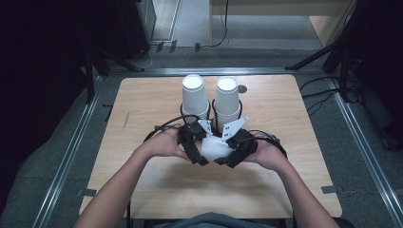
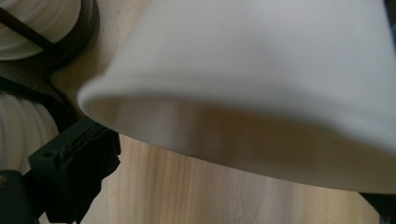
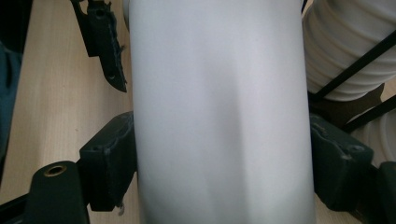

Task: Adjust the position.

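A single white paper cup [image 1: 214,148] lies on its side between both grippers, just above the middle of the wooden table [image 1: 142,118]. My right gripper [image 1: 229,159] is shut on the cup [image 3: 219,112], one black pad pressed against each side of its wall. My left gripper [image 1: 199,156] is at the cup's wide end. In the left gripper view the rim [image 2: 140,126] hangs just past the wide-spread jaws, and one finger [image 2: 74,177] sits under its edge. The left gripper's other finger [image 3: 105,46] appears beside the cup in the right gripper view.
Two tall stacks of white cups [image 1: 195,97] [image 1: 227,97] stand in black wire holders [image 1: 183,108] right behind the grippers. Cables trail from both grippers. A small dark disc [image 1: 242,89] lies at the back of the table.
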Demonstrator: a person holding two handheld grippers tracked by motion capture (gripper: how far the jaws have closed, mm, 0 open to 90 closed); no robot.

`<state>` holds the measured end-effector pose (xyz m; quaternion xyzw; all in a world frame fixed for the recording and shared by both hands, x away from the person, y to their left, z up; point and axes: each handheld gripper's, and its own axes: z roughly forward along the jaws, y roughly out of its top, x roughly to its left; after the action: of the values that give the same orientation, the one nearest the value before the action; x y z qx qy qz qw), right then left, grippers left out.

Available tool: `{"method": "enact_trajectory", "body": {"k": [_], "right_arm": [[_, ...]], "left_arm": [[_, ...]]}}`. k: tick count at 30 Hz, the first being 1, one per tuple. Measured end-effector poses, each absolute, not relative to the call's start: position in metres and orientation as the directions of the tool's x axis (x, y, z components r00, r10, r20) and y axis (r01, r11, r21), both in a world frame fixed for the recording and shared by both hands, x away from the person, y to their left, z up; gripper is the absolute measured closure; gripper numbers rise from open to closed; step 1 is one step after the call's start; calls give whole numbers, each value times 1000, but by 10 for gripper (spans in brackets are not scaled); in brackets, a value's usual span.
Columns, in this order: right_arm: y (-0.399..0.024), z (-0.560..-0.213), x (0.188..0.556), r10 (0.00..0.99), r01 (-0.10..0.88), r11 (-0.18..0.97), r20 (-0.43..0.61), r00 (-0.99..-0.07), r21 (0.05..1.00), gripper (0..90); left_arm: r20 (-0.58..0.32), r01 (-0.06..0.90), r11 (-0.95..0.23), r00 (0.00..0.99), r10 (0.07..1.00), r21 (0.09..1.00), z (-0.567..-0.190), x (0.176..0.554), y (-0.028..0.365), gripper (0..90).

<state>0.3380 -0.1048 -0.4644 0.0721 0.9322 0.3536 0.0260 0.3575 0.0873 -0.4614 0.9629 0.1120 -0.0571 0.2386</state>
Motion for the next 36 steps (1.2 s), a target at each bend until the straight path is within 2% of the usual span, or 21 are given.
{"method": "enact_trajectory", "body": {"k": [6, 16, 28, 36], "right_arm": [[-112, -460, 339, 166, 123, 717, 3, -986, 686, 198], [-120, -454, 340, 176, 135, 674, 19, -984, 726, 197], [-123, -447, 337, 160, 119, 627, 22, -987, 770, 196], [-117, -450, 334, 135, 110, 626, 32, -990, 772, 196]], "left_arm": [[-178, 290, -797, 957, 230, 530, -459, 356, 96, 0], [-202, 333, -723, 943, 265, 606, -456, 352, 109, 0], [-293, 379, -616, 925, 241, 691, -453, 346, 113, 0], [-294, 373, -597, 928, 230, 710, -453, 346, 109, 30]]}}
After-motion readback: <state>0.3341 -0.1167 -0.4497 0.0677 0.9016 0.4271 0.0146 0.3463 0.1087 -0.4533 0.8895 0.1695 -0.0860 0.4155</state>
